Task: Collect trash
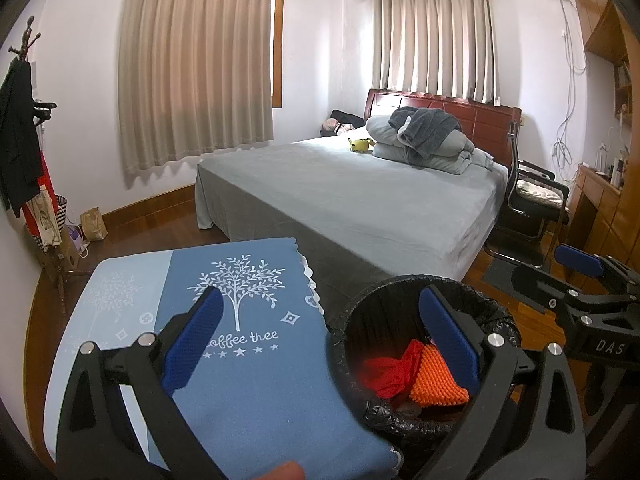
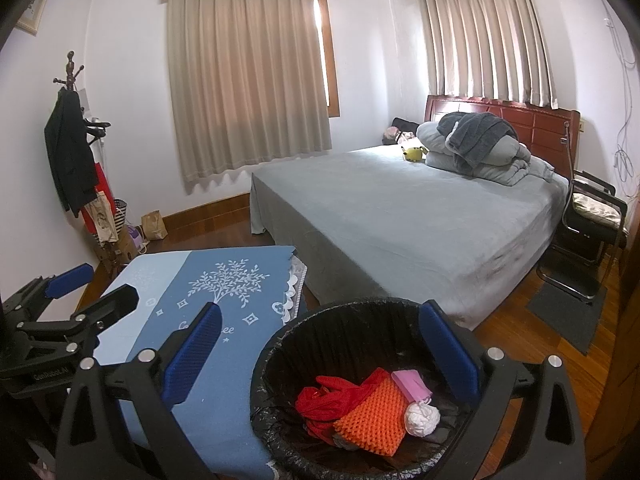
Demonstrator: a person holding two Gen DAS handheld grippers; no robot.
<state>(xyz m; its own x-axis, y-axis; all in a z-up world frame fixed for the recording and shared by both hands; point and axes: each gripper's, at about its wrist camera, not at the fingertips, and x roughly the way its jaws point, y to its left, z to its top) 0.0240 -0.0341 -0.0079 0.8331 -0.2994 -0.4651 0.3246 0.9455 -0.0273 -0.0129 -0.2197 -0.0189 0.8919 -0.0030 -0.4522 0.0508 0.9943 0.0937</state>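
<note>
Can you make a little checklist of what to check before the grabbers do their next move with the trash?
1. Left gripper open and empty: ok.
2. Right gripper open and empty: ok.
3. Trash bin has its black liner: ok.
4. Orange piece, red cloth and white ball lie inside the bin: ok.
5. Blue tablecloth free of trash: ok where visible.
6. More trash elsewhere in the room: cannot tell.
</note>
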